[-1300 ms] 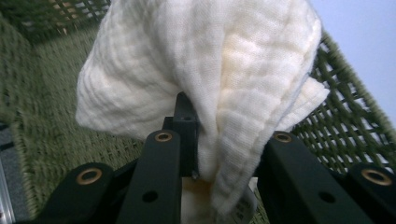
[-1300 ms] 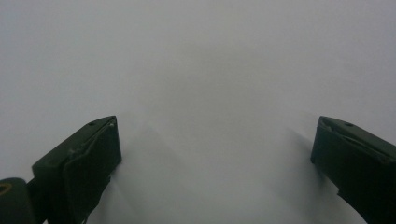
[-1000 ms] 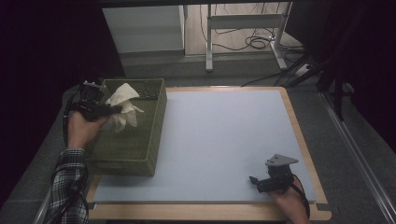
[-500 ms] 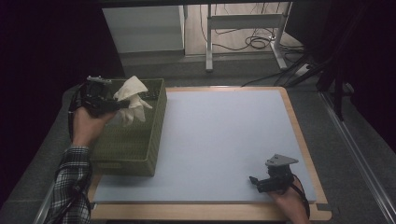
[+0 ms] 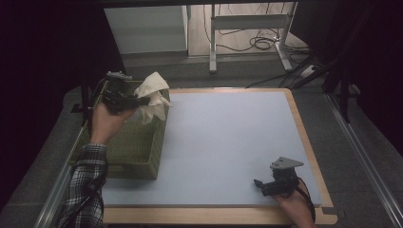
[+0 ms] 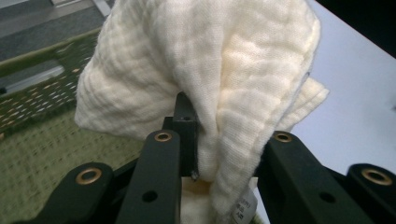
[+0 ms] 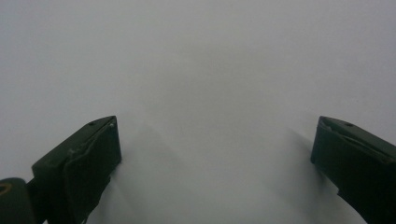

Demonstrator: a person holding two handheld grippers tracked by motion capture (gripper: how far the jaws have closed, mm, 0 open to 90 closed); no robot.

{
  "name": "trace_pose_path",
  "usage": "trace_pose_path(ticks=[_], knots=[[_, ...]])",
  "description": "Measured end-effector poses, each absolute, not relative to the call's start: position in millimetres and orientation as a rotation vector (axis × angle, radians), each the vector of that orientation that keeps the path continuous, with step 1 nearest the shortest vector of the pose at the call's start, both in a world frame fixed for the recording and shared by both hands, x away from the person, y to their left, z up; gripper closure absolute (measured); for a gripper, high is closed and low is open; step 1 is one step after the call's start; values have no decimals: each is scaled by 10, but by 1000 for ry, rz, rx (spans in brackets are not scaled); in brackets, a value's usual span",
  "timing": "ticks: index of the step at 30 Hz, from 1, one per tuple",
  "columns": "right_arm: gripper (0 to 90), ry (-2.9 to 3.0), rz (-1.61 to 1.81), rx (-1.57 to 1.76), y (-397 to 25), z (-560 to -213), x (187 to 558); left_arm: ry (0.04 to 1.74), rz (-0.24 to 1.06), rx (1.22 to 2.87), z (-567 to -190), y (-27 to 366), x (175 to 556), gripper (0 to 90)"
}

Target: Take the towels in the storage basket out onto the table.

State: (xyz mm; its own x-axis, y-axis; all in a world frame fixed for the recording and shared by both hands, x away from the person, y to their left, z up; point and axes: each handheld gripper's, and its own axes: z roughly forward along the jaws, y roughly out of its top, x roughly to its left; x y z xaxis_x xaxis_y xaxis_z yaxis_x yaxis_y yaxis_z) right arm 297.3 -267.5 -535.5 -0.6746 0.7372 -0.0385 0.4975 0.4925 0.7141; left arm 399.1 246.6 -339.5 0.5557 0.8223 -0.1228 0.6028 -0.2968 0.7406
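Note:
A cream cloth [image 5: 153, 96] hangs above the far end of a green woven basket [image 5: 135, 147] at the table's left. My left gripper [image 5: 141, 100] is shut on the cloth [image 6: 210, 79], which drapes over its jaws; a small label [image 6: 243, 211] shows at the cloth's lower edge. The basket's weave [image 6: 37, 154] lies below. My right gripper [image 5: 259, 184] rests low near the table's front right, open, with bare pale-blue mat [image 7: 205, 84] between its jaws.
The pale-blue mat [image 5: 228, 142] covers a wooden-edged table [image 5: 313, 156]. Beyond the far edge stand a white cabinet [image 5: 147, 28], a metal frame [image 5: 247, 23] and floor cables [image 5: 259, 43]. A metal rail [image 5: 366, 161] runs along the right side.
My left gripper has lifted the cloth up out of the basket and carried it toward the far end. The right gripper has stayed still.

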Motion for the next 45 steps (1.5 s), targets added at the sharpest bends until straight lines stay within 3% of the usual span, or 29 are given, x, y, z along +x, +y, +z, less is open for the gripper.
trace_pose_path(ticks=[21, 45], knots=[[17, 2404, 987, 1036, -2675, -5355, 2973, 988, 285, 2063, -3475, 1630, 4098, 741], [18, 2404, 987, 1035, -2676, -5354, 2974, 848, 200, 2113, -3905, 579, 4058, 730]])
